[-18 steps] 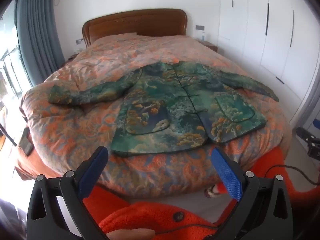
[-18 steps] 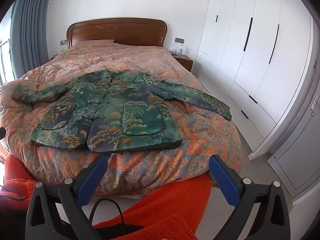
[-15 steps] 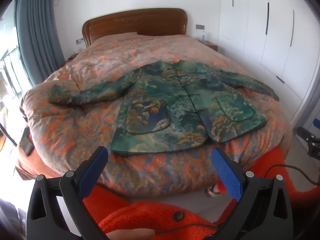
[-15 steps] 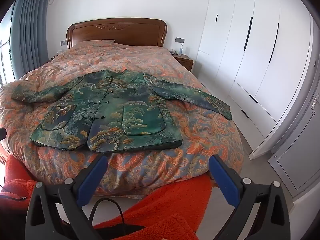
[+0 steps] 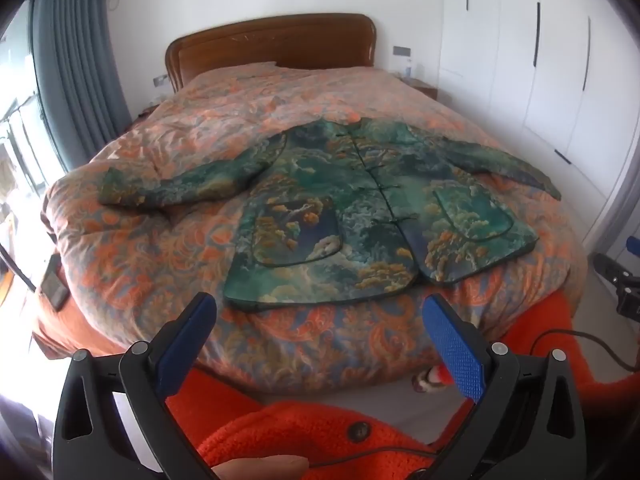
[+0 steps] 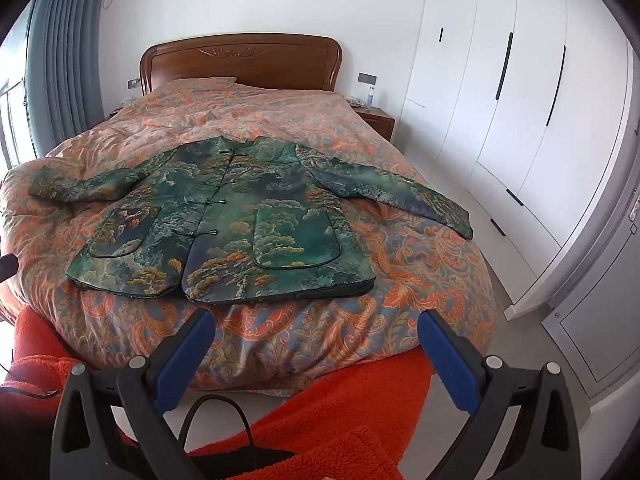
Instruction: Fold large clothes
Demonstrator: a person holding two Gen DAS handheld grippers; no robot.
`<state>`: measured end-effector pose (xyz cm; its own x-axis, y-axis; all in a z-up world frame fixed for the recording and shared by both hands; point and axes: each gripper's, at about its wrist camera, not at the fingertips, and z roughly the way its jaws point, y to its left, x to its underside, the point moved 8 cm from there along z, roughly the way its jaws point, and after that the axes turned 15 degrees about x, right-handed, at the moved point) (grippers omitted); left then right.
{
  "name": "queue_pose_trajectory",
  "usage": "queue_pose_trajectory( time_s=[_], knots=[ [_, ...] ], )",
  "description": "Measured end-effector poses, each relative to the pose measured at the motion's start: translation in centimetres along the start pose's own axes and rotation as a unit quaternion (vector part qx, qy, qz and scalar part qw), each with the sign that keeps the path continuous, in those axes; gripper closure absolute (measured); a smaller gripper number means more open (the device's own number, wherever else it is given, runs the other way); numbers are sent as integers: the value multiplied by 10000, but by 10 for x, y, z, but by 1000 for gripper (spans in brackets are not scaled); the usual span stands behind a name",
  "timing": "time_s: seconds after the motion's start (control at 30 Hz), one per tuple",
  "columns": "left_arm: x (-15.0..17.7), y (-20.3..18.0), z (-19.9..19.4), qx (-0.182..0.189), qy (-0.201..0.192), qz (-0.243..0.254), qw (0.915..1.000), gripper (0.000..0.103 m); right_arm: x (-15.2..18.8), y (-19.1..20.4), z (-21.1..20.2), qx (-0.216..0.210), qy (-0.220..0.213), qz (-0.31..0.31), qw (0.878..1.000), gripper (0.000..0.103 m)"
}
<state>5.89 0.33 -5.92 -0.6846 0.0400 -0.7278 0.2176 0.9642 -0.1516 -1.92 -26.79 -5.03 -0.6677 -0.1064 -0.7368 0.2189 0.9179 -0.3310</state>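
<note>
The jacket (image 5: 360,216) (image 6: 224,220) is laid flat, front up, on the near half of the bed (image 5: 152,256) (image 6: 420,272). Its front is closed by a row of knot buttons down the middle. Both sleeves are spread outward: one is extended toward the curtain (image 5: 80,64) side, the other toward the wardrobe (image 6: 520,112) side. Two patch pockets are seen near the hem, which is placed close to the foot edge of the bed. The jacket is green with a tree-and-cloud pattern; the quilt beneath it is patterned in orange and grey-blue.

The left tongs (image 5: 320,344) are released, with the blue pads held wide apart and nothing between them. The right tongs (image 6: 316,354) are likewise released and empty. Both are held short of the bed's foot, well apart from the jacket, and are angled downward toward it.

An orange fleece garment (image 5: 320,432) (image 6: 352,408) is seen below the tongs. A wooden headboard (image 6: 240,60) stands against the far wall.
</note>
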Motion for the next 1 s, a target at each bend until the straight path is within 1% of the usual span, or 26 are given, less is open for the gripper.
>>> queue_pose_trajectory(
  time_s=[0.33, 1.0],
  knots=[
    [3, 2, -2, 2, 23, -1, 10000, 0, -2, -2, 2, 45, -7, 21, 10000, 0],
    [4, 5, 4, -32, 55, -26, 10000, 0, -2, 4, 3, -9, 12, -2, 10000, 0]
  ],
)
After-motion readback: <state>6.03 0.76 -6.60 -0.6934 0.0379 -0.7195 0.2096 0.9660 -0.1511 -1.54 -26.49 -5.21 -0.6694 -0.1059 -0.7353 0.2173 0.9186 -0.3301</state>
